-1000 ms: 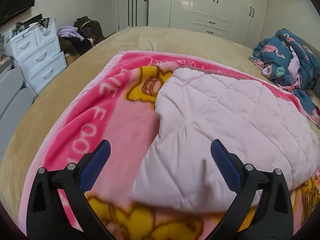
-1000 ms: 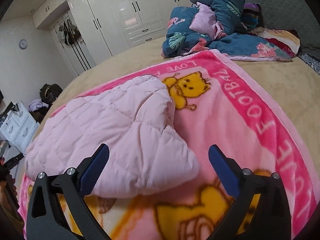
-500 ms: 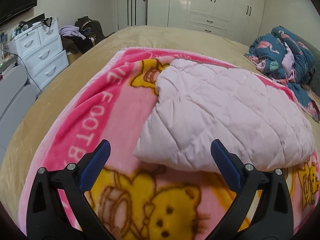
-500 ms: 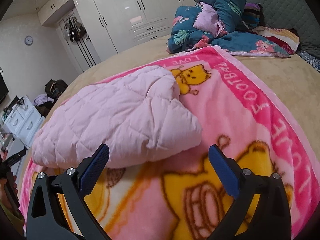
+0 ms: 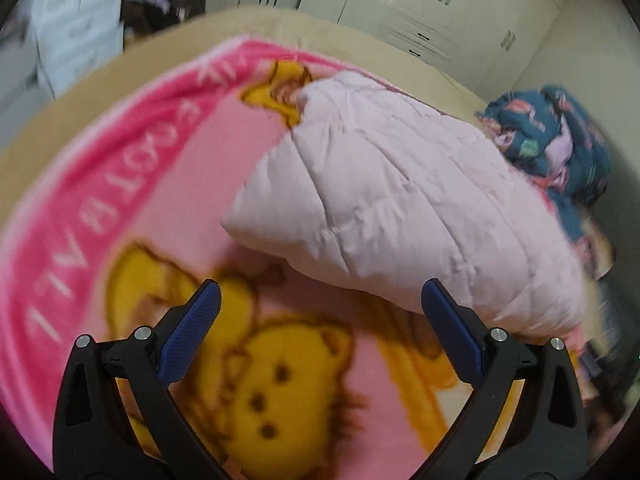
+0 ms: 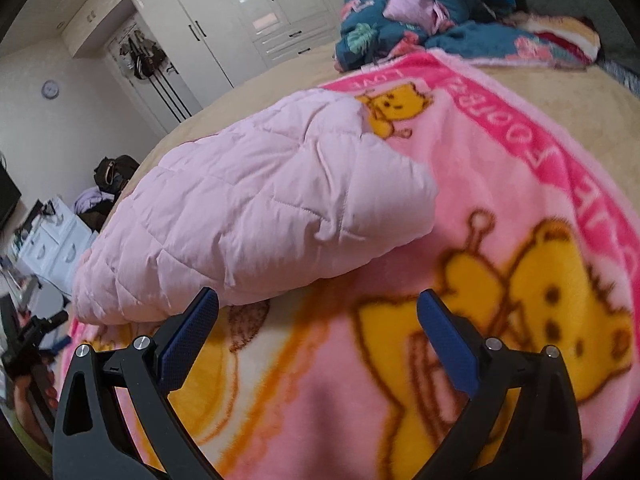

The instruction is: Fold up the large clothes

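A pale pink quilted garment point(image 5: 400, 208) point(image 6: 256, 216) lies folded in a thick bundle on a pink blanket with yellow bears point(image 5: 132, 208) point(image 6: 500, 208). My left gripper point(image 5: 320, 304) is open above the blanket, just short of the bundle's near edge. Its right fingertip point(image 5: 434, 294) overlaps that edge in the view, and touching cannot be told. My right gripper point(image 6: 318, 308) also stands open with nothing between its fingers, its left fingertip point(image 6: 206, 304) close to the bundle's near edge. The left wrist view is blurred.
The blanket covers a beige bed point(image 6: 580, 108). A heap of dark blue patterned bedding point(image 5: 560, 144) point(image 6: 420, 20) sits at the far side. White wardrobes point(image 6: 240, 28) line the wall. White drawers point(image 6: 56, 244) and a dark bag point(image 6: 112, 168) stand beside the bed.
Both grippers have drawn back from the bundle toward the blanket's near edge, so more bear print shows under them. The left view has tilted and blurred. The bundle lies unmoved.
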